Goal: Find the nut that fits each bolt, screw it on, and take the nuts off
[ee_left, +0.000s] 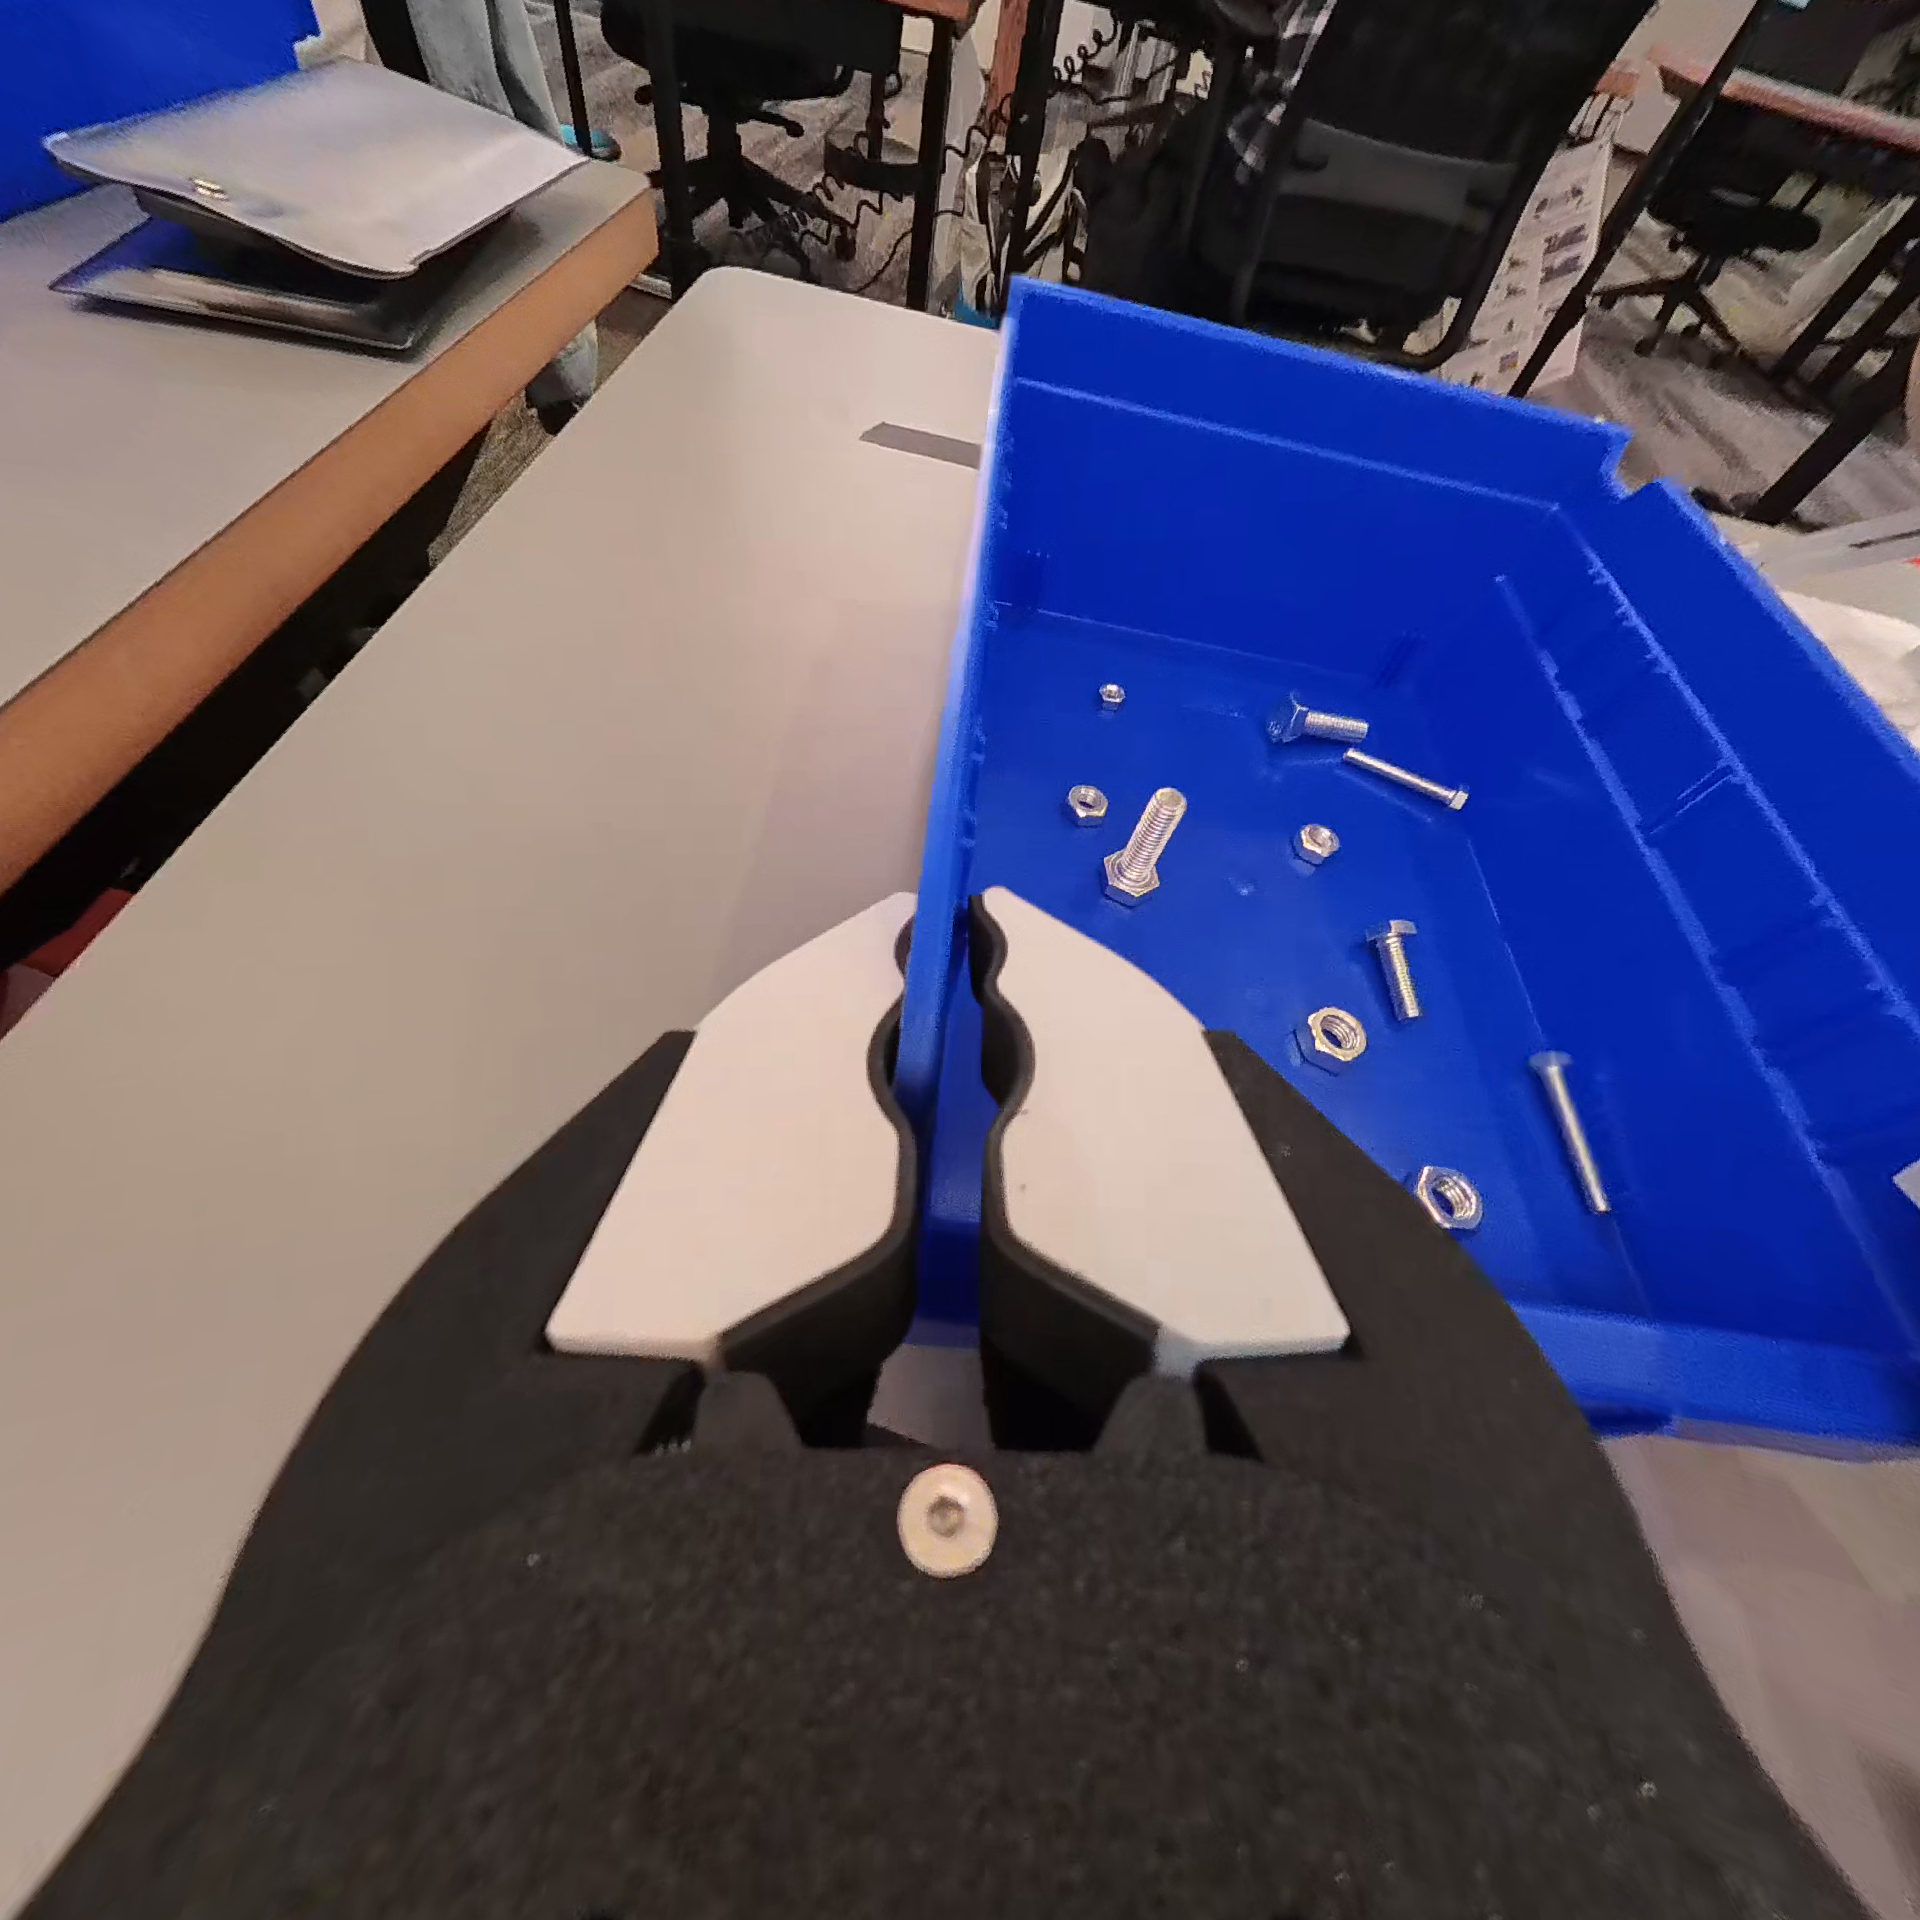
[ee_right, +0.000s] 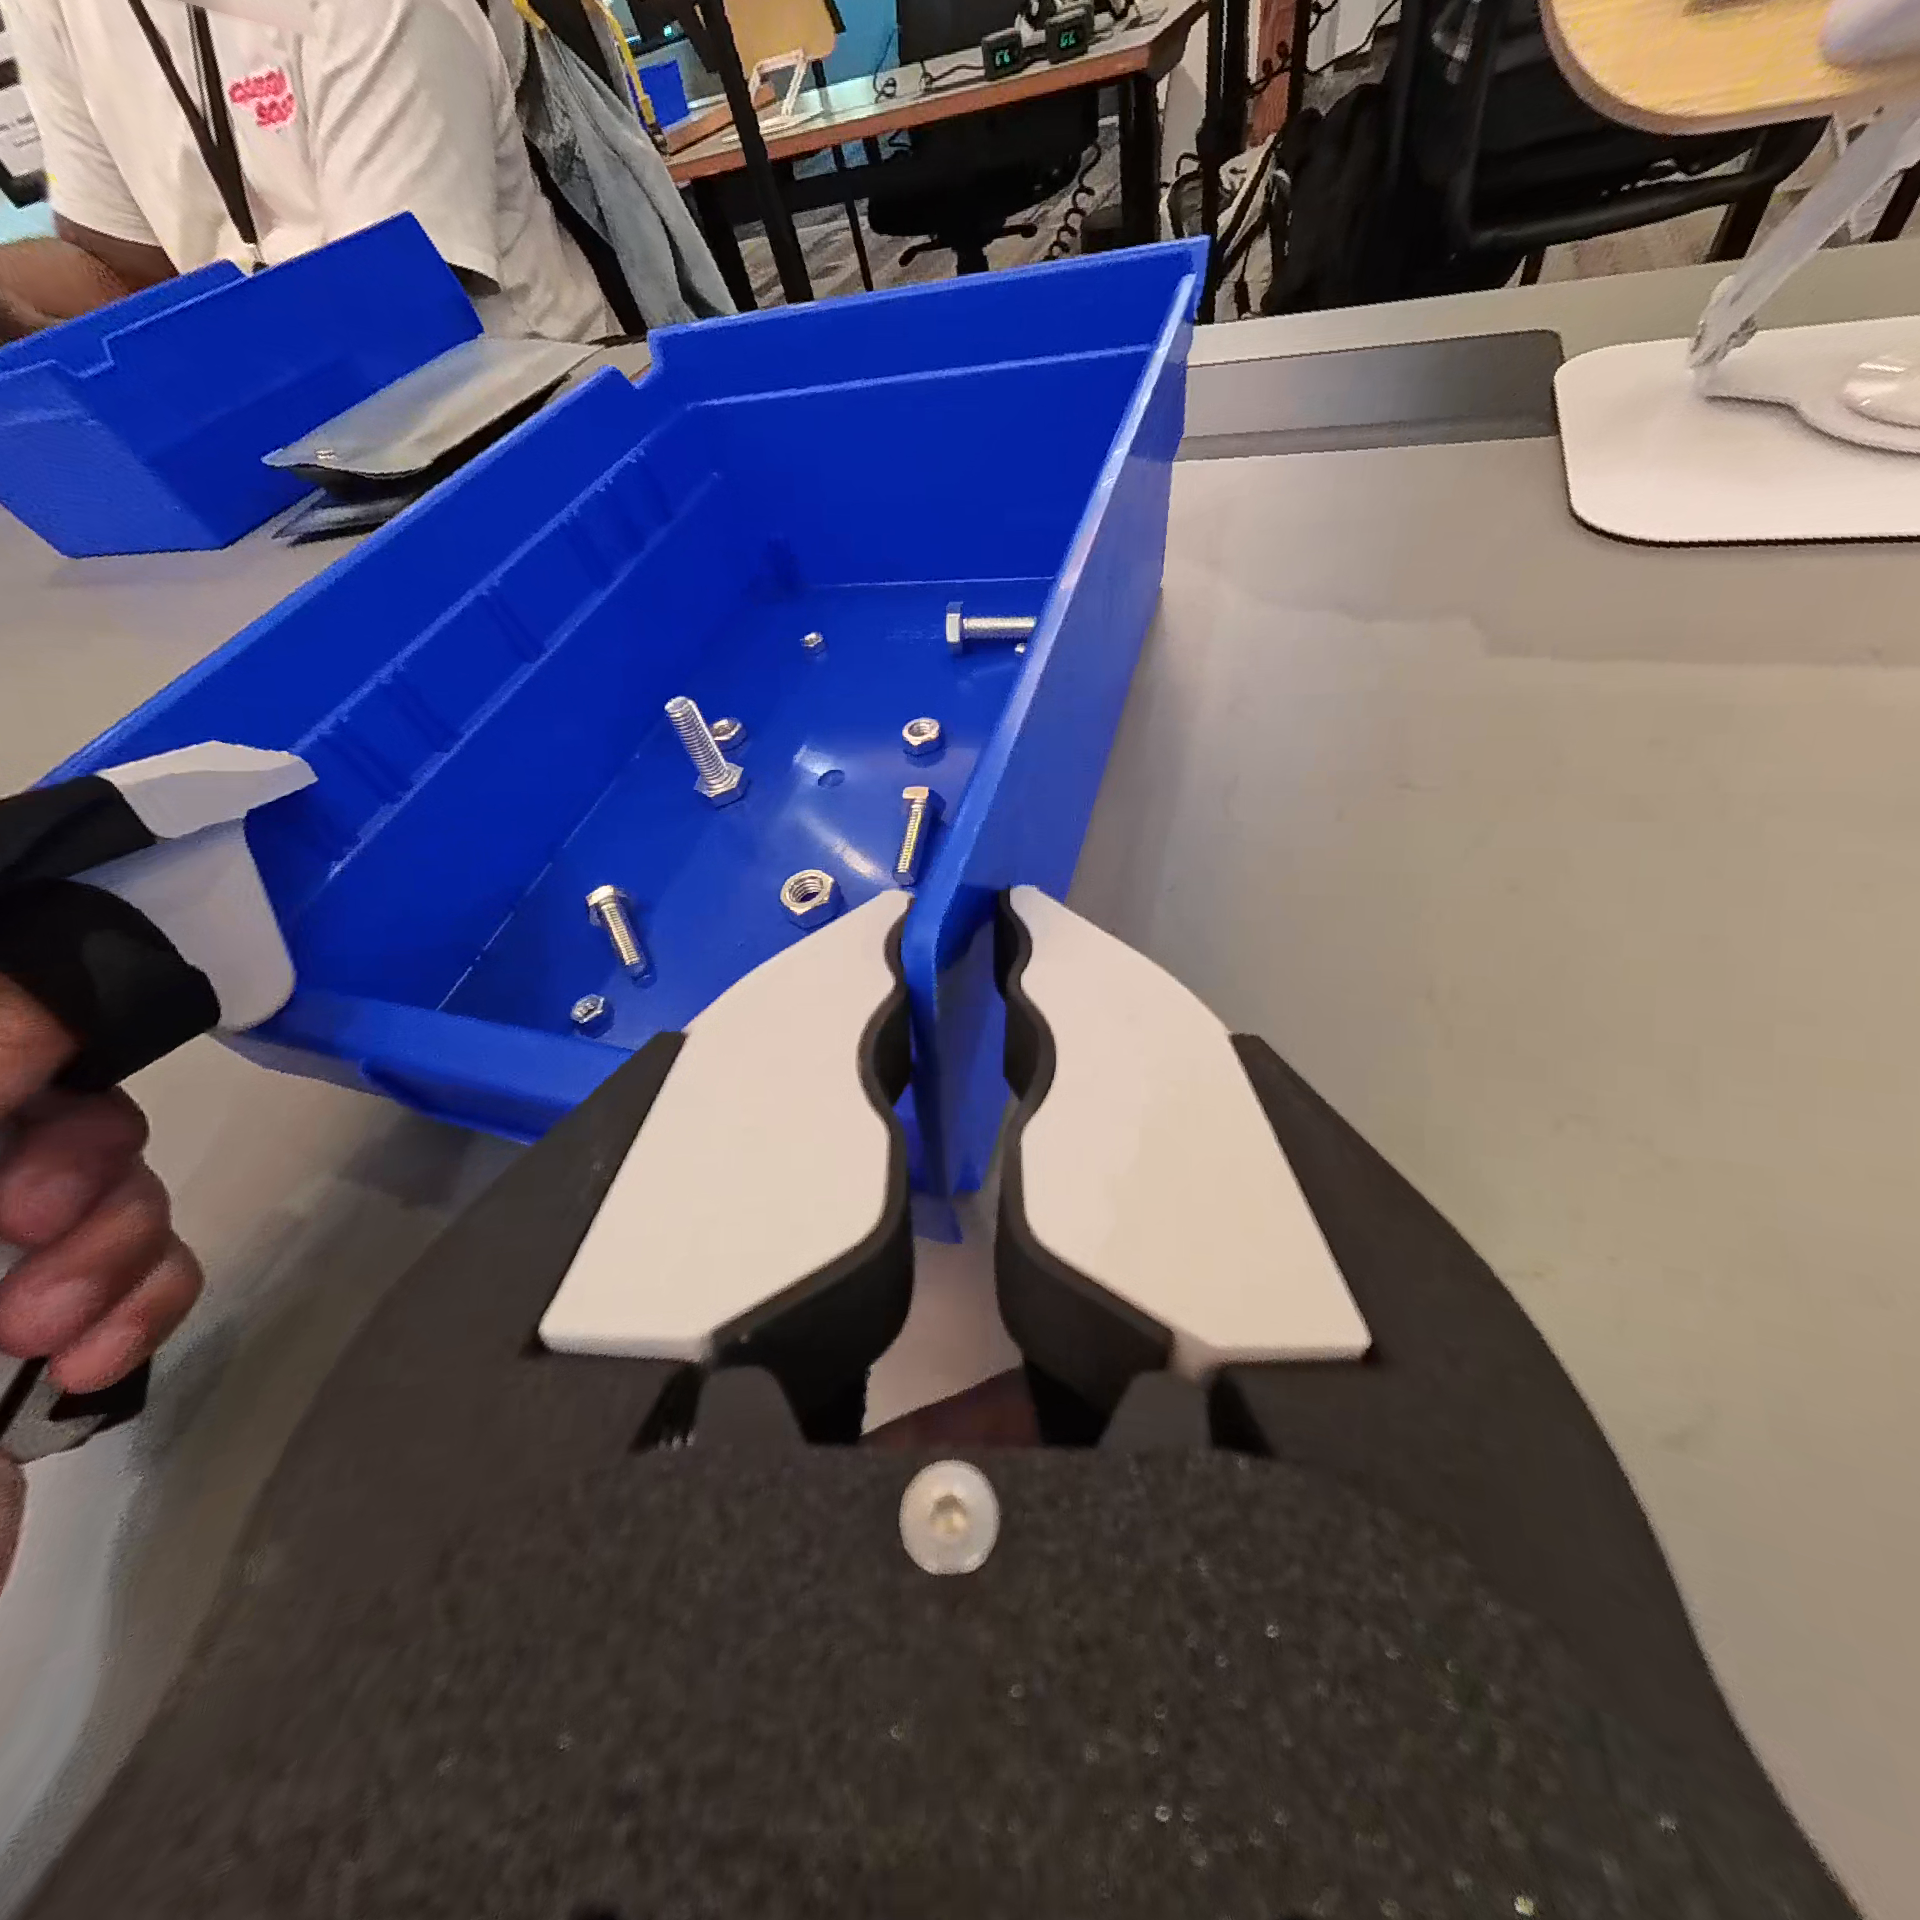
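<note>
Left gripper (ee_left: pixel 940 914) and right gripper (ee_right: pixel 956 904) each pinch opposite walls of the blue bin (ee_left: pixel 1299 499), fingers nearly closed, apparently steadying or repositioning it; loose bolts and nuts inside lie untouched.

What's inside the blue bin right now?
Loose bolts and nuts lie on the floor of the blue bin, one large bolt standing on its head. The gripper fingers cover the near corners.

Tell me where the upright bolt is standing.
The upright bolt stands on its head on the blue bin's floor, near the left wall, with a small nut beside it.
</note>
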Action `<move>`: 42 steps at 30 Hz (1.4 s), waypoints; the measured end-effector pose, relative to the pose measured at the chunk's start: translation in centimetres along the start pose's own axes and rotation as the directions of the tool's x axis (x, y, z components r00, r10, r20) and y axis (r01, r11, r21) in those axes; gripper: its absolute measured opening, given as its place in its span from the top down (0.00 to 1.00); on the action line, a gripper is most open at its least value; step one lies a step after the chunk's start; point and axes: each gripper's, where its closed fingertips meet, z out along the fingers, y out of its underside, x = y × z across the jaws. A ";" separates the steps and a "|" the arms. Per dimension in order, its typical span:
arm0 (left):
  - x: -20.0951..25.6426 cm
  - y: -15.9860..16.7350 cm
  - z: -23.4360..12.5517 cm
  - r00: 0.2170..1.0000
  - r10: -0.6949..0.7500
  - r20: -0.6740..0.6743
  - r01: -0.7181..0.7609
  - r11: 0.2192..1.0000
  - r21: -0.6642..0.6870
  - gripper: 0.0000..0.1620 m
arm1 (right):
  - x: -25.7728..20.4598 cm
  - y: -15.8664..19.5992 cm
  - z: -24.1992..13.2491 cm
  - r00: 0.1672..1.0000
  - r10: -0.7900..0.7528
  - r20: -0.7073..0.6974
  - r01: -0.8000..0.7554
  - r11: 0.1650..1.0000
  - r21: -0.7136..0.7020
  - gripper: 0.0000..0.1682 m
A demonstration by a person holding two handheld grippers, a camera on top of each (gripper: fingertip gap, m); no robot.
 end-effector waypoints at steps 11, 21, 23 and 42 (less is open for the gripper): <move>0.7 -1.5 -4.5 0.980 0.005 0.197 -0.029 0.993 0.118 0.80 | 1.1 -2.0 -3.7 0.977 -0.105 0.186 0.096 0.994 0.060 0.79; 27.3 7.2 -10.6 0.868 0.007 -0.497 -0.050 0.996 -0.073 0.70 | 9.2 -0.2 -15.0 0.757 -0.120 0.642 0.241 0.965 -0.103 0.80; 30.3 9.2 -12.0 0.832 0.051 -0.553 -0.122 0.988 -0.091 0.66 | 13.9 0.2 -15.7 0.809 -0.079 0.582 0.178 0.977 -0.115 0.73; 28.0 8.6 -10.5 0.862 0.196 -0.467 -0.192 0.980 0.057 0.66 | 28.5 -0.2 -18.3 0.954 -0.141 0.265 0.147 0.989 -0.002 0.72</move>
